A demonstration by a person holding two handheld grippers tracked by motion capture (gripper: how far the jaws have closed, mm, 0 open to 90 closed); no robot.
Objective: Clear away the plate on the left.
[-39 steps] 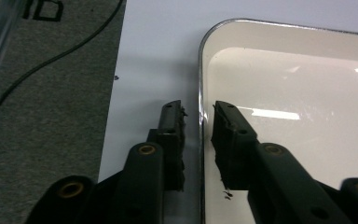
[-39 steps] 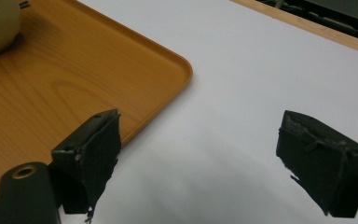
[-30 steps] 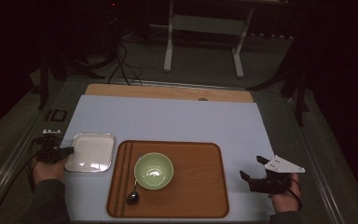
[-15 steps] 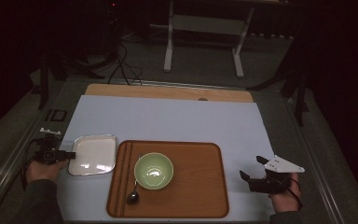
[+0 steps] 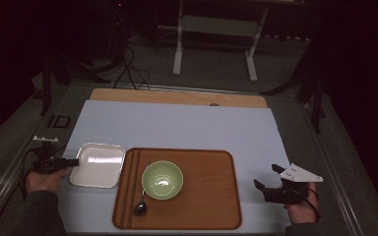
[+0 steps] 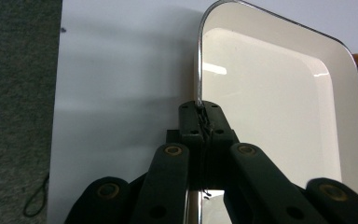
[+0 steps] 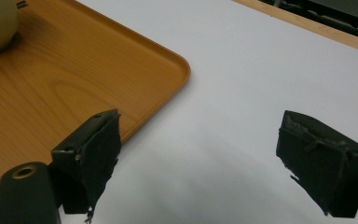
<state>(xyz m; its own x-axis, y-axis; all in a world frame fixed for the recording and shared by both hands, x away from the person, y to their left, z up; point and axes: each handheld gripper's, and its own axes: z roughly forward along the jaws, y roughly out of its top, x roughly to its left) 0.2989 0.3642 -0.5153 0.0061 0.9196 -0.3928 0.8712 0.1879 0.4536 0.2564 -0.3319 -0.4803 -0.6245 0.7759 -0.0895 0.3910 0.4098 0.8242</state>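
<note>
white mat (image 5: 177,128) on wooden table (image 5: 177,97). 1 white frame stand (image 5: 216,24) on floor behind, black cables (image 5: 128,69) beside it, small black box (image 5: 59,121) at table's left edge.

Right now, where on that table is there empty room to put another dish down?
The wide pale mat behind the wooden tray is bare, as is the strip between the tray and the right claw. The tray's right half is free. It is crowded at the left: white dish, green bowl, spoon.
</note>
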